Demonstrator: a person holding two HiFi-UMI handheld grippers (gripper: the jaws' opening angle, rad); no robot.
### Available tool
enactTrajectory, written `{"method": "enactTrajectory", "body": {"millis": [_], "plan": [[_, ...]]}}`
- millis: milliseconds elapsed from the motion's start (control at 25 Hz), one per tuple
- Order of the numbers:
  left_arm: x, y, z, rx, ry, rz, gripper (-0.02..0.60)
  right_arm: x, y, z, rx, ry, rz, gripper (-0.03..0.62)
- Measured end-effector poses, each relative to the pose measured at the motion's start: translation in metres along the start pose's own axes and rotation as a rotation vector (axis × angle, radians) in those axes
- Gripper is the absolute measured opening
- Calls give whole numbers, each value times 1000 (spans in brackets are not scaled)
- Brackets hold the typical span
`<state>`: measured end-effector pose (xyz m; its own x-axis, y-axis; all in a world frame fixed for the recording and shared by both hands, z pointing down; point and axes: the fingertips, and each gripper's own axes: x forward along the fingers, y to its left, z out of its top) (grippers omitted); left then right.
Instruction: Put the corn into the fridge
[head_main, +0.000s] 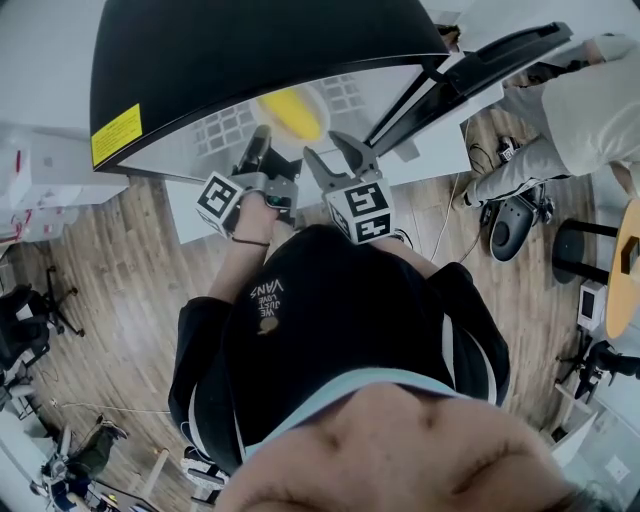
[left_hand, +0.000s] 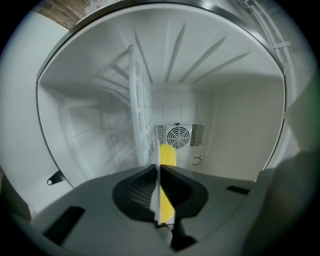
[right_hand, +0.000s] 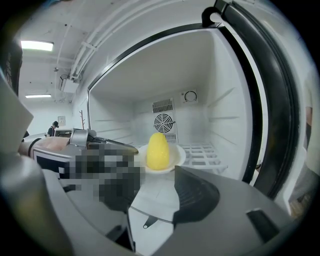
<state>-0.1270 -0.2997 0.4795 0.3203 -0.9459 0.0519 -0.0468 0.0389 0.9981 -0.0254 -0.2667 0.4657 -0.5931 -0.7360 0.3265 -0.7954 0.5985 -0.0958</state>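
Note:
A yellow corn cob (head_main: 290, 112) lies on a small white plate (right_hand: 176, 157) at the mouth of the open white fridge (head_main: 400, 85). My left gripper (head_main: 260, 152) is shut on the plate's rim and holds it level. In the left gripper view the plate (left_hand: 158, 197) shows edge-on between the closed jaws, with the corn (left_hand: 168, 159) beyond it. In the right gripper view the corn (right_hand: 158, 151) rests on the plate just in front of the wire shelf (right_hand: 202, 152). My right gripper (head_main: 336, 156) hangs open beside the left one, a little short of the plate, holding nothing.
The fridge's black door (head_main: 250, 60), with a yellow label (head_main: 117, 135), is swung open on the left. A fan grille (right_hand: 163, 121) sits in the back wall. At the right a person (head_main: 565, 120) sits by a round table (head_main: 628, 255). The floor is wood.

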Motion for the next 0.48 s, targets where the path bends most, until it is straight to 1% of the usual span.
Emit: {"method": "enactTrajectory", "body": {"millis": [480], "plan": [[0, 0, 3, 2, -18, -16, 29, 9, -8, 1, 19, 3, -4, 206]]}}
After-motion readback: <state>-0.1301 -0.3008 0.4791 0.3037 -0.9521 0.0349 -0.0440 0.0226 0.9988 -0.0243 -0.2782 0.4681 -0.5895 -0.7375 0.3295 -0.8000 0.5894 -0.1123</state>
